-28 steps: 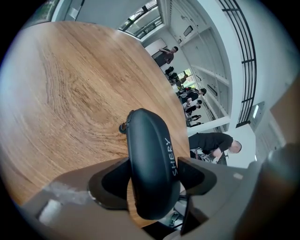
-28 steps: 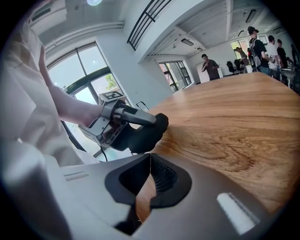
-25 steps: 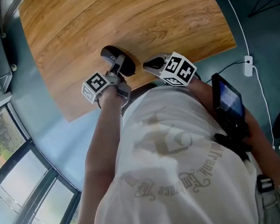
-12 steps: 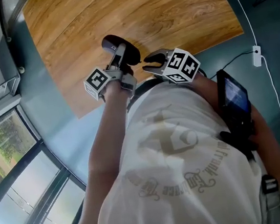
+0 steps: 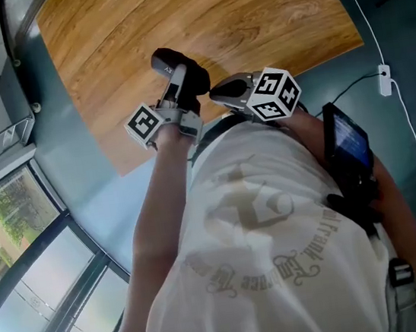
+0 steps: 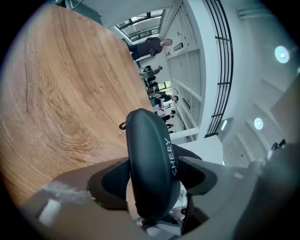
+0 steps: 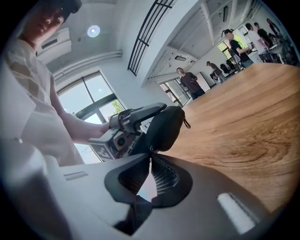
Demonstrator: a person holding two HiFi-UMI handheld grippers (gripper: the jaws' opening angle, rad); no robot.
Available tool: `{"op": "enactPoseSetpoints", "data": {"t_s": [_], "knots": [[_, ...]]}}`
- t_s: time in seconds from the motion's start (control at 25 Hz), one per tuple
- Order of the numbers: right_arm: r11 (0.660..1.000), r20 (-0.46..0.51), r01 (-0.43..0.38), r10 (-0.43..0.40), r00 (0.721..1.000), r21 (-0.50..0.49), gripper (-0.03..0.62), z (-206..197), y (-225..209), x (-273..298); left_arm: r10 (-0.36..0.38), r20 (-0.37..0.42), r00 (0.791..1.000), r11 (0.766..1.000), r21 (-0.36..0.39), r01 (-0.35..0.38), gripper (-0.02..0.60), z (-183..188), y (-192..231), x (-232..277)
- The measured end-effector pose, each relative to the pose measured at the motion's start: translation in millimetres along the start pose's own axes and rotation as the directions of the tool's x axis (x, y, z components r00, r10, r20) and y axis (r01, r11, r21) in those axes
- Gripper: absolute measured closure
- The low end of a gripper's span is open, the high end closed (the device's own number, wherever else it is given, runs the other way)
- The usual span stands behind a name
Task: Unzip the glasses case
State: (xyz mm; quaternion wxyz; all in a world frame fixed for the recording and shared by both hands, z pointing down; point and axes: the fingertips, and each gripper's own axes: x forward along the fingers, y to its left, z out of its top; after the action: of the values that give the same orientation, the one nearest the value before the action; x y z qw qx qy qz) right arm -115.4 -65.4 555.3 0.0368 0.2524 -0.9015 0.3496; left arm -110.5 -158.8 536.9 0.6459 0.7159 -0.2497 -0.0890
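A black oval glasses case (image 5: 179, 69) hangs above the near edge of the wooden table (image 5: 248, 17). My left gripper (image 5: 179, 90) is shut on its two flat sides. In the left gripper view the case (image 6: 150, 164) stands on end between the pads (image 6: 112, 180), with a small ring at its far tip. My right gripper (image 5: 215, 93) sits just right of the case. In the right gripper view its tips (image 7: 150, 157) are pinched together on a small metal zip pull at the near end of the case (image 7: 164, 129).
The table's near edge lies just under both grippers. A white cable with an adapter (image 5: 384, 77) runs over the floor at the right. A dark device (image 5: 347, 142) hangs at the person's waist. Windows (image 5: 17, 226) line the left side.
Both grippers have risen with the case, which is now lifted off the table. The right gripper has drawn in closer to the case's near end.
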Motion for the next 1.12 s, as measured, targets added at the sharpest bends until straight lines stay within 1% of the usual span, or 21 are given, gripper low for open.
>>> {"op": "enactPoseSetpoints", "data": {"t_s": [0.12,0.24,0.36,0.44,0.56,0.72,0.8,0.92,0.96,1.04,1.12], "knots": [[0.998,0.025,-0.043,0.042,0.999,0.052,0.577,3,1,-2,-0.023,-0.013,1.000,1.000,0.012,0.023,0.249,0,-4,3],[0.987,0.069,-0.095,0.086,0.994,0.127,0.580,12,-5,-10,-0.073,-0.025,0.997,0.997,0.026,0.074,0.250,0,-16,14],[0.969,0.121,-0.152,0.130,0.984,0.194,0.585,22,-4,-15,-0.130,-0.040,0.991,0.988,0.072,0.133,0.256,2,-32,14],[0.958,0.144,-0.186,0.157,0.977,0.217,0.586,27,0,-17,-0.158,-0.056,0.986,0.980,0.116,0.163,0.259,3,-41,9],[0.949,0.150,-0.225,0.195,0.969,0.223,0.588,30,2,-21,-0.172,-0.092,0.981,0.968,0.169,0.186,0.267,0,-48,7],[0.931,0.179,-0.269,0.229,0.957,0.246,0.588,32,0,-28,-0.168,-0.126,0.978,0.957,0.215,0.192,0.276,-3,-50,-1],[0.933,0.158,-0.277,0.245,0.957,0.230,0.588,31,3,-30,-0.163,-0.157,0.974,0.946,0.256,0.200,0.281,-6,-52,-4],[0.956,0.055,-0.260,0.255,0.965,0.134,0.588,22,11,-28,-0.142,-0.225,0.964,0.915,0.342,0.215,0.284,-15,-54,-11],[0.959,0.041,-0.258,0.255,0.966,0.117,0.588,20,12,-28,-0.135,-0.239,0.961,0.906,0.362,0.218,0.285,-17,-54,-14],[0.960,0.040,-0.257,0.254,0.966,0.115,0.588,19,12,-29,-0.112,-0.258,0.960,0.890,0.403,0.212,0.287,-20,-55,-16],[0.965,0.022,-0.242,0.241,0.970,0.103,0.588,17,11,-31,-0.079,-0.280,0.957,0.869,0.451,0.204,0.288,-24,-56,-15]]}}
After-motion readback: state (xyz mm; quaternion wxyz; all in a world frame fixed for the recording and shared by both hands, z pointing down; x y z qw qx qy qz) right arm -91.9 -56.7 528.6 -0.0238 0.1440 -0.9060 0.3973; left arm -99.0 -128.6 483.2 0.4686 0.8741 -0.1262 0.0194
